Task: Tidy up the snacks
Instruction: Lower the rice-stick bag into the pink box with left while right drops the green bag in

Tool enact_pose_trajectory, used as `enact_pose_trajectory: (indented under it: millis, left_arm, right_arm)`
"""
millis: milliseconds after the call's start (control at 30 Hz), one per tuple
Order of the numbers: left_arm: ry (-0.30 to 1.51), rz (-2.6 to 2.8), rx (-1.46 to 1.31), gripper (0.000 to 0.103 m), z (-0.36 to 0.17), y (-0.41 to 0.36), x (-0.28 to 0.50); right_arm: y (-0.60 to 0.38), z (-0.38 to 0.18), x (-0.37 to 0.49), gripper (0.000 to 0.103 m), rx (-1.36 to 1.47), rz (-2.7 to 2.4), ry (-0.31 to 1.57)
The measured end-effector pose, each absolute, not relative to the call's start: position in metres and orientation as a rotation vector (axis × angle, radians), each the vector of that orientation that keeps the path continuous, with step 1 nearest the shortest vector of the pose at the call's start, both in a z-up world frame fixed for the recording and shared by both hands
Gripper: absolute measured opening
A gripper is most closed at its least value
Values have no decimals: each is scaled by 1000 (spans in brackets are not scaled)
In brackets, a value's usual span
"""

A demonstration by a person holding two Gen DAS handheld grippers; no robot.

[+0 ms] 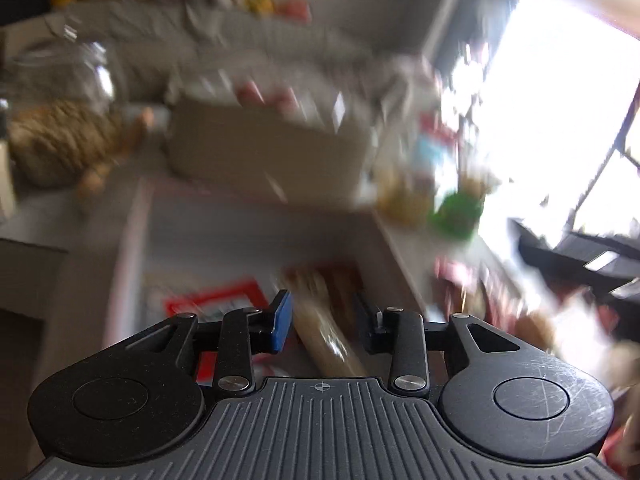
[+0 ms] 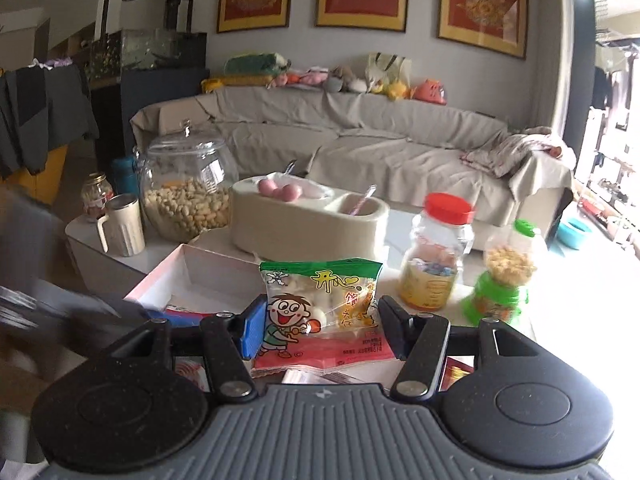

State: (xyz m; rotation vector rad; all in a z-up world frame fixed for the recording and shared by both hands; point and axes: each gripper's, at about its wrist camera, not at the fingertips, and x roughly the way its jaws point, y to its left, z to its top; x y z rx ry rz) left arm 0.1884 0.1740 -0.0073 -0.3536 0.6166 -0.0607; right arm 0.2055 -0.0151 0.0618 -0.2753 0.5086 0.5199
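My right gripper (image 2: 320, 322) is shut on a green and red snack packet (image 2: 320, 316) with a cartoon boy, held upright above the table. An open white box (image 2: 192, 276) lies just beyond it to the left. The left wrist view is blurred by motion. My left gripper (image 1: 322, 320) hangs over the same box (image 1: 132, 248), jaws apart around a tan snack tube (image 1: 320, 320) whose wrapper shows between the fingers; a grip cannot be made out. A red-edged packet (image 1: 216, 304) lies in the box.
A beige two-cup holder (image 2: 304, 220) stands behind the box. A glass jar of peanuts (image 2: 184, 192), a cream mug (image 2: 122, 226) and a small jar (image 2: 96, 196) stand at left. A red-capped bottle (image 2: 438, 252) and a green candy dispenser (image 2: 504, 276) stand at right. A sofa (image 2: 360, 136) is behind.
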Motion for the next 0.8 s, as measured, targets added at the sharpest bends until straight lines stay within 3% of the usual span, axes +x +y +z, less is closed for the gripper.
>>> enact_pose_trajectory:
  millis: [167, 367, 467, 533, 800]
  left_arm:
    - [477, -11, -453, 38, 9, 212, 138]
    - [478, -18, -527, 38, 3, 233, 107]
    - [482, -8, -532, 38, 1, 240, 91]
    - [487, 1, -526, 38, -1, 240, 84]
    - [501, -91, -476, 38, -8, 206, 78]
  right_arm:
    - [27, 50, 218, 59, -291, 593, 565]
    - [87, 22, 248, 59, -265, 650, 704]
    - [103, 8, 265, 71, -249, 708, 812]
    - [103, 4, 271, 72, -201, 697, 870]
    - [49, 25, 240, 79, -212, 644, 720]
